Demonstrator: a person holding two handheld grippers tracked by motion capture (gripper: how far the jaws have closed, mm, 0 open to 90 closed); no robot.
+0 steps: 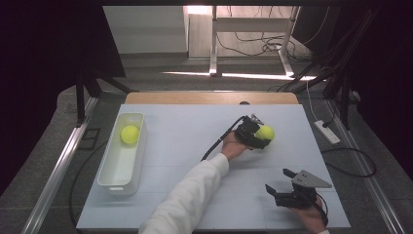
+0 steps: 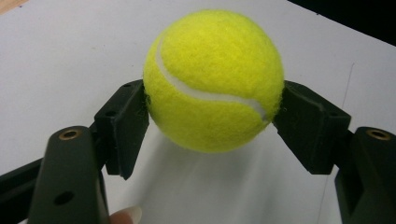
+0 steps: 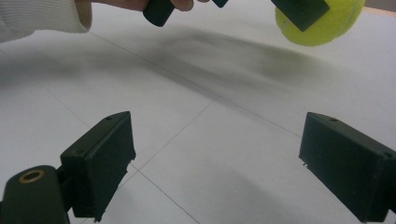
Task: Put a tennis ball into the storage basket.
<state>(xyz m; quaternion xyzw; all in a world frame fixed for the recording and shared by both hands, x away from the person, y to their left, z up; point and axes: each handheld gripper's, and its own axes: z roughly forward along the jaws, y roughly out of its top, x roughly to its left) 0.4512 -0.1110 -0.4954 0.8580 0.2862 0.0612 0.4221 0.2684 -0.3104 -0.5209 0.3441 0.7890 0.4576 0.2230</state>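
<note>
The left gripper [image 2: 212, 116] is clamped on a yellow tennis ball [image 2: 214, 80], one pad pressing each flank at about the ball's widest line, so the grip looks secure and the ball hangs just clear of the white table [image 2: 70, 56] below it. Far off to this gripper's left, a second tennis ball [image 1: 129, 134] already lies at the far end of a white bin [image 1: 108, 173], which suggests the held ball is bound there too. The left arm reaches forward across the table in a white sleeve [image 1: 187, 197], hand wrapped around the gripper's body. The right gripper [image 1: 277, 183] waits nearer the person, well apart from the ball, jaws spread wide with nothing between them, held low over the table.
</note>
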